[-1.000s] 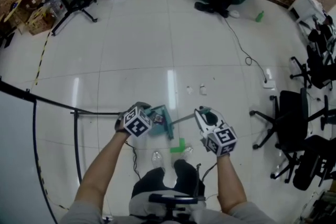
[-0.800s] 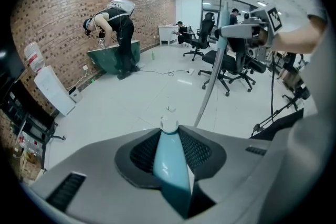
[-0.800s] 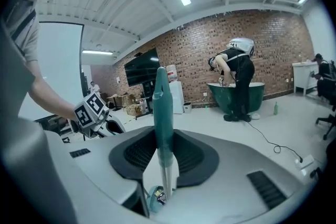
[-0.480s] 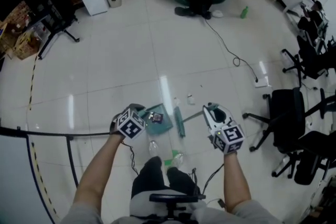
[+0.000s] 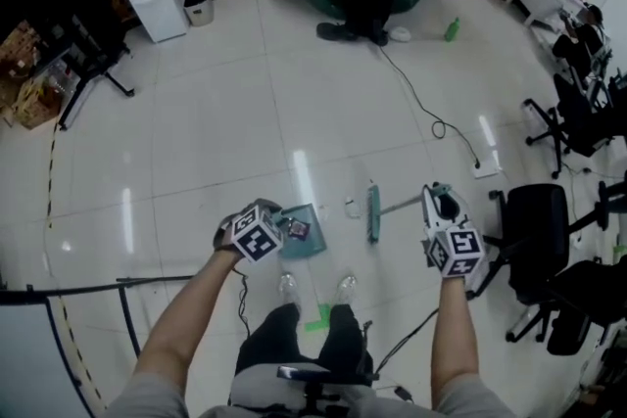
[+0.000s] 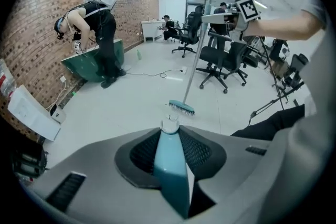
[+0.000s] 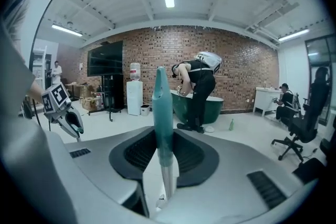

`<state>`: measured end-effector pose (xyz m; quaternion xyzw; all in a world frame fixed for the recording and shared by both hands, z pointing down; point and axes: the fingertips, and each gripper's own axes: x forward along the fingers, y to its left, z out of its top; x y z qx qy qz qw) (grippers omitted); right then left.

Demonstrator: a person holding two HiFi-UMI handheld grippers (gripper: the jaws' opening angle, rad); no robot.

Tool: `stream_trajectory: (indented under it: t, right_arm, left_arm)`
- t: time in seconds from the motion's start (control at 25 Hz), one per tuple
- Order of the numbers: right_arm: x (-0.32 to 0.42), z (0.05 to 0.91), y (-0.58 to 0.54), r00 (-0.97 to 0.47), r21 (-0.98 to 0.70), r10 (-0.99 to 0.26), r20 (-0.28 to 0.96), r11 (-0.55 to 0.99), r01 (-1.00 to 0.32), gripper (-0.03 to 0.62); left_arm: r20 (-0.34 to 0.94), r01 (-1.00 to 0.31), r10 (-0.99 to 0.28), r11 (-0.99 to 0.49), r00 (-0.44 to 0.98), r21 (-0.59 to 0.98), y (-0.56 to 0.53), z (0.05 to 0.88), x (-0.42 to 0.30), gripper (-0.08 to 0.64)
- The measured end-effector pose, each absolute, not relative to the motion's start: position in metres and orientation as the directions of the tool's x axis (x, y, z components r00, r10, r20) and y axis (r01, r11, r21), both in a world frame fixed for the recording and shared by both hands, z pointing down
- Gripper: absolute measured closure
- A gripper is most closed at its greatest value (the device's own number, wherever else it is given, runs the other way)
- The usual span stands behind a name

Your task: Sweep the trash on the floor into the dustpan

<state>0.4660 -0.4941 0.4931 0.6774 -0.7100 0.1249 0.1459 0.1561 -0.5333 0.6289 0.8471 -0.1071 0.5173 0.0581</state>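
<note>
Since the earlier frames, has swung the broom head (image 5: 373,212) out from right beside the dustpan (image 5: 302,232) to the far side of a white scrap (image 5: 352,208), and has brought the pan nearer that scrap across the floor (image 5: 196,132). Holds the teal dustpan handle (image 6: 170,160) clamped between the narrow-set fingers (image 6: 140,153) of the left gripper (image 5: 269,218), with the pan lying just ahead of those fingers and a dark bit already inside. Grips the broom handle (image 7: 162,107) between the fingers (image 7: 134,152) of the right gripper (image 5: 439,203), closed onto the shaft, with the brush well ahead of them at the shaft's far end; cannot tell whether bristles touch the floor. Leaves the scrap lying between brush and pan mouth, ahead of both sets of fingers and nearer the left ones. Looks like the wind-up of a sweeping stroke, brush placed behind the trash. Calls next, probably, for drawing the bristles toward the left fingers while keeping the pan's lip flat on the floor, so the scrap rides in rather than slipping under.
</note>
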Motion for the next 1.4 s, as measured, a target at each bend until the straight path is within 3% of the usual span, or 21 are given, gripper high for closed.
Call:
stream_trajectory:
  t: [0.24,0.4,0.68,1.16,1.4]
  right_arm:
    - [0.476,0.555,-0.538,-0.08,0.054,-0.89,0.449,0.117,-0.992,0.488]
    - [0.445,0.595,-0.544,-0.169,0.007,-0.857,0.487,0.197,-0.98,0.488]
    - [0.365,0.594,-0.546,-0.341,-0.081,-0.802,0.491,0.348,-0.934,0.479]
    - [0.273,0.583,-0.523,-0.492,-0.259,-0.747,0.447,0.419,-0.87,0.477]
    - [0.245,0.563,-0.511,-0.533,-0.252,-0.719,0.446,0.47,-0.846,0.476]
  left_arm:
    - [0.881,-0.263,-0.171,-0.963,0.441,-0.055,-0.56,0.626,0.186,0.462]
    - [0.881,-0.267,-0.158,-0.963,0.445,-0.038,-0.567,0.632,0.191,0.462]
    - [0.885,-0.27,-0.157,-0.962,0.439,-0.037,-0.57,0.627,0.193,0.462]
    - [0.876,-0.279,-0.153,-0.96,0.458,-0.022,-0.568,0.631,0.173,0.462]
    - [0.868,-0.28,-0.164,-0.96,0.469,-0.029,-0.564,0.634,0.157,0.462]
